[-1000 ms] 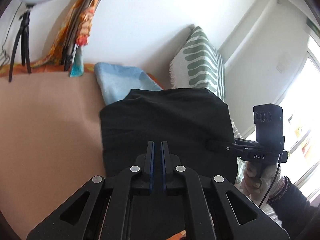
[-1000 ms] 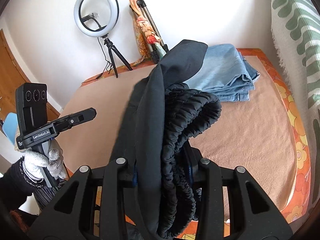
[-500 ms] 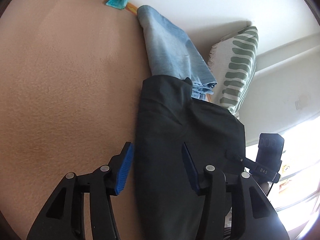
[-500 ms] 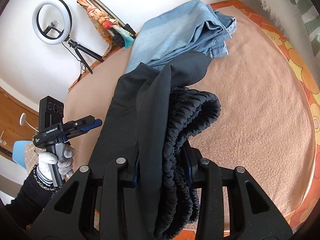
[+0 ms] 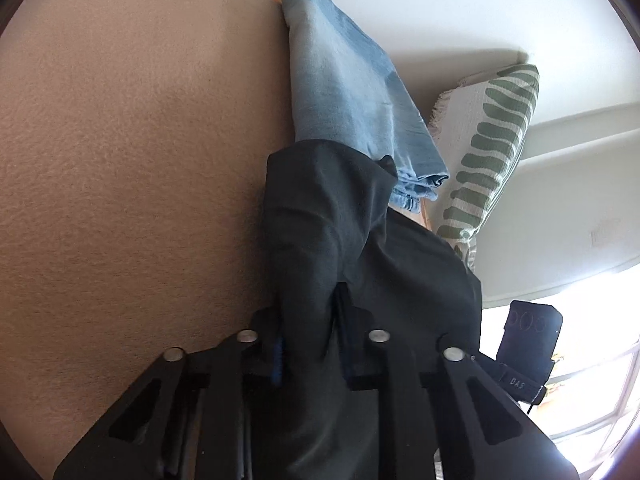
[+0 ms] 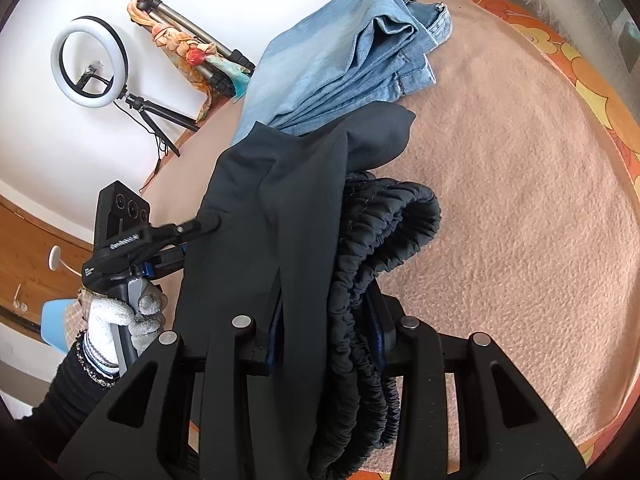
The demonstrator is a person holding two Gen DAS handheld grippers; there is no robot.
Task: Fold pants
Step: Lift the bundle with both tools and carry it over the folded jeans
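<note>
Lowered since a second ago: black pull-on pants point(image 6: 280, 216), now draped over peach blanket point(image 6: 500, 184) beside folded blue jeans point(image 6: 340, 60). Left tongs point(image 5: 308, 332) reopened, now closing on a fabric fold; right tongs point(image 6: 328, 344) clamping gathered waistband.

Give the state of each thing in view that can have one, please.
black pants: bunched, gripped at two places
left gripper: jaws closing on a fold of the pants
right gripper: shut on the elastic waistband
blue jeans: folded, lying flat
ring light: off
</note>
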